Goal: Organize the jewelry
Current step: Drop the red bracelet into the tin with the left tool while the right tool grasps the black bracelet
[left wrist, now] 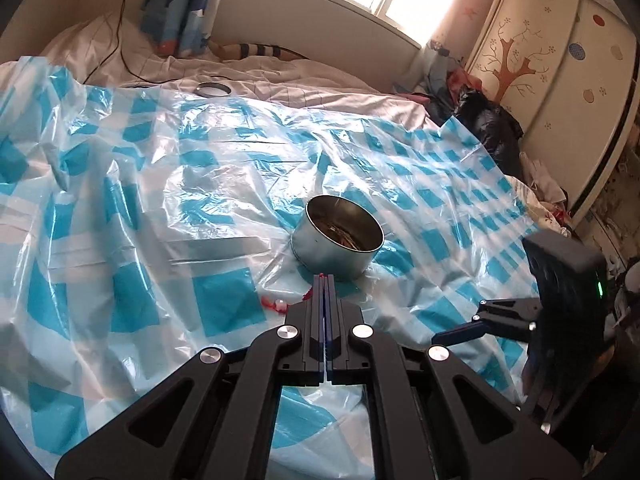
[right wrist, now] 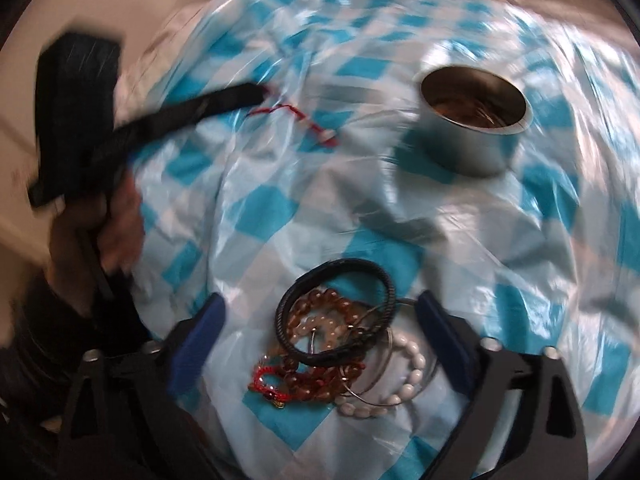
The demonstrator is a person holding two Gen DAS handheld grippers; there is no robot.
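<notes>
A round metal tin (left wrist: pixel 338 236) (right wrist: pixel 474 116) stands open on the blue-and-white checked plastic sheet (left wrist: pixel 140 200), with some jewelry inside. My left gripper (left wrist: pixel 324 278) (right wrist: pixel 260 94) is shut just in front of the tin, pinching one end of a red string bracelet (left wrist: pixel 276 304) (right wrist: pixel 316 126) that trails onto the sheet. A pile of jewelry (right wrist: pixel 340 340) lies below my right gripper (right wrist: pixel 320 300), which is open, its blue pads on either side of it: a black cord bracelet (right wrist: pixel 340 276), brown beads, white beads (right wrist: pixel 408 380) and thin metal bangles. A hand (right wrist: pixel 116 220) holds the left gripper.
The sheet covers a bed with pale bedding. A round lid (left wrist: pixel 212 89) and a black cable (left wrist: pixel 120 40) lie on the bedding beyond the sheet. A black bag (left wrist: pixel 492 128) and a painted wardrobe (left wrist: pixel 560 80) stand at the right. The right gripper's body (left wrist: pixel 568 280) is close at the right.
</notes>
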